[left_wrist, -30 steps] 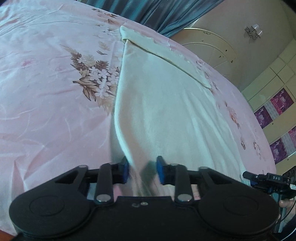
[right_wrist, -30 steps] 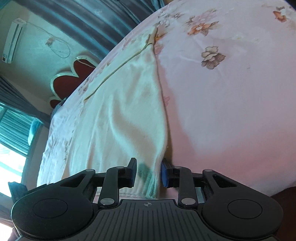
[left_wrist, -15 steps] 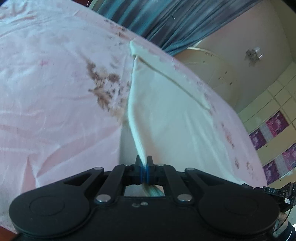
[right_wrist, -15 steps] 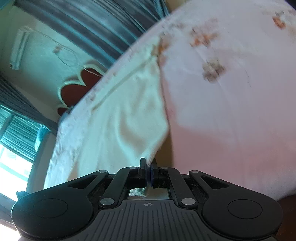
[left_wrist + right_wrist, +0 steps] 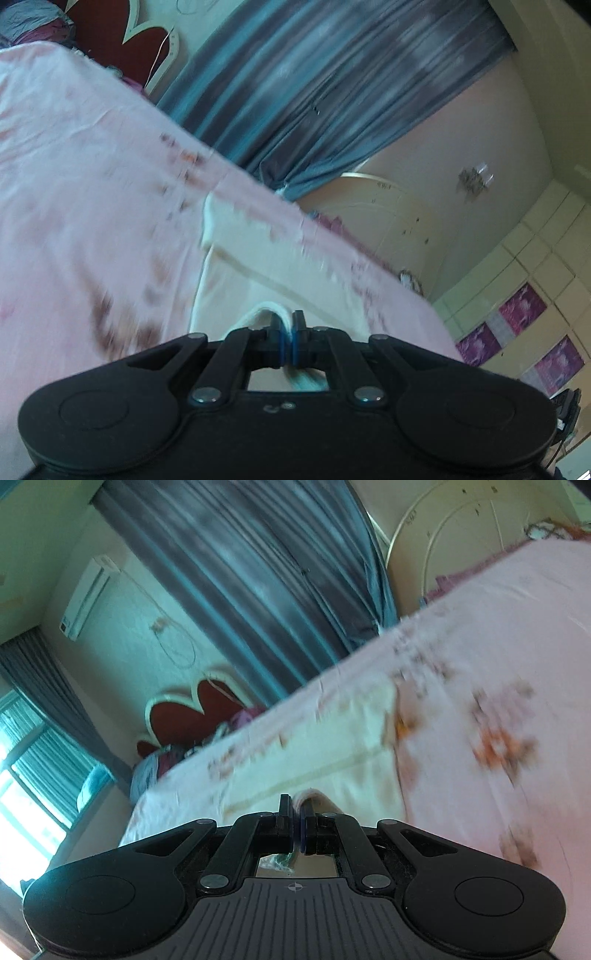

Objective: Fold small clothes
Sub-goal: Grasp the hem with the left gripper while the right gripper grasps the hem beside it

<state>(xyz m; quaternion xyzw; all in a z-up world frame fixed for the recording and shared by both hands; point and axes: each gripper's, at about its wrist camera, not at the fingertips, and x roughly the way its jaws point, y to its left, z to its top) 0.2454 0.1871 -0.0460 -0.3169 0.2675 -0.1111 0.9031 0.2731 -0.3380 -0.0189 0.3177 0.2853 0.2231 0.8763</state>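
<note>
Left tongs clamped on my cream garment's hem | right tongs likewise, same cloth probably, blurred | pink bedsheet beneath

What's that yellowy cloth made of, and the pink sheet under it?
The cream garment looks like soft knit cotton, matte: it drapes limply and bunches where it is pinched. The pink floral bedsheet seems thin, smooth woven cotton or polyester with fine creases. Blur leaves both uncertain.

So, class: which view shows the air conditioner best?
The right wrist view: the air conditioner sits whole on the wall, upper left, beside the curtain. The left wrist view shows none of it, only the bed and other walls.
</note>
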